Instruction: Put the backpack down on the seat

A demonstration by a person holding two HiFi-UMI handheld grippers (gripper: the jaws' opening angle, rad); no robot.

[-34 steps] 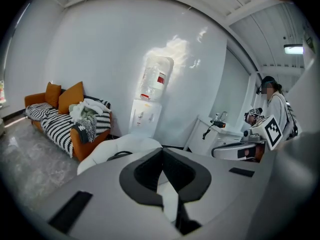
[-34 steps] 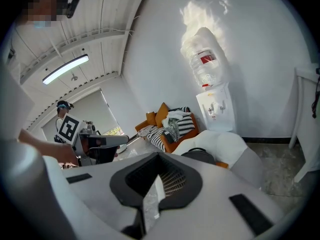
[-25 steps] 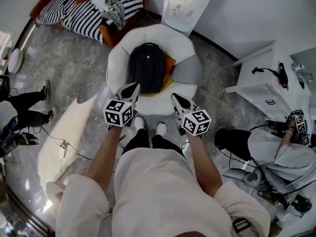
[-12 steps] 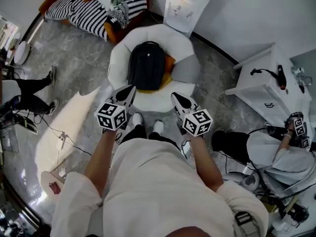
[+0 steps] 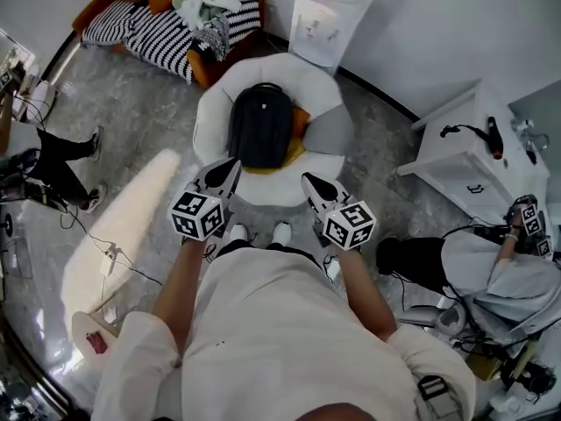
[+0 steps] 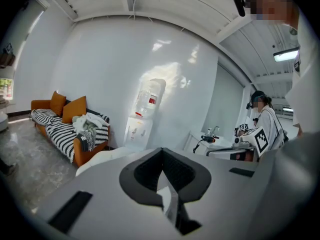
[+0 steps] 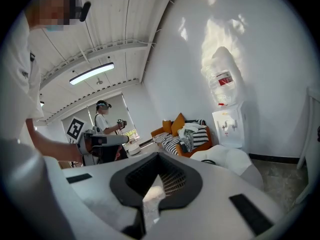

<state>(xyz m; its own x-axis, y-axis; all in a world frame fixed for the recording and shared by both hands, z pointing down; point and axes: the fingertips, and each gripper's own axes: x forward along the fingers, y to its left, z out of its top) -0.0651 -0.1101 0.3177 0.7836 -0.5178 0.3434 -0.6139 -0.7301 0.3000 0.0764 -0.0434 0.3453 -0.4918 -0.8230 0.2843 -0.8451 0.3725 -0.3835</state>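
We see the backpack (image 5: 260, 125) as plain black w/ a rounded top and a small carry loop at the far end. It lies flat and lengthwise in the hollow of the round white seat (image 5: 213, 103). Its front panel faces up and no straps show. An orange-yellow cushion (image 5: 300, 123) pokes out from under its right edge, touching it.

The bag sits ahead of both tools, approx. between their lines and a bit nearer the left one, apart from both tips. The left hand-held gripper (image 5: 230, 167) has its jaws pressed together w/ nothing between them. The right hand-held gripper (image 5: 310, 182) is the same: pads together, empty. Both tips stop near the seat's near rim, and neither touches the bag.

Vs. a sec ago:
- The backpack hasn't shifted on the seat; same pose, same cushion peeking out.
- Both tools stay closed and empty.
- The left hand-held gripper has dropped back a little toward us and outward, so the bag now lies slightly farther ahead of it.
- The right one is nearly where it was.
- The whole head view has swung a bit, so the seat sits higher in frame.
- The striped sofa (image 5: 158, 29), far ahead-left of the left tool, shows more of its orange end.
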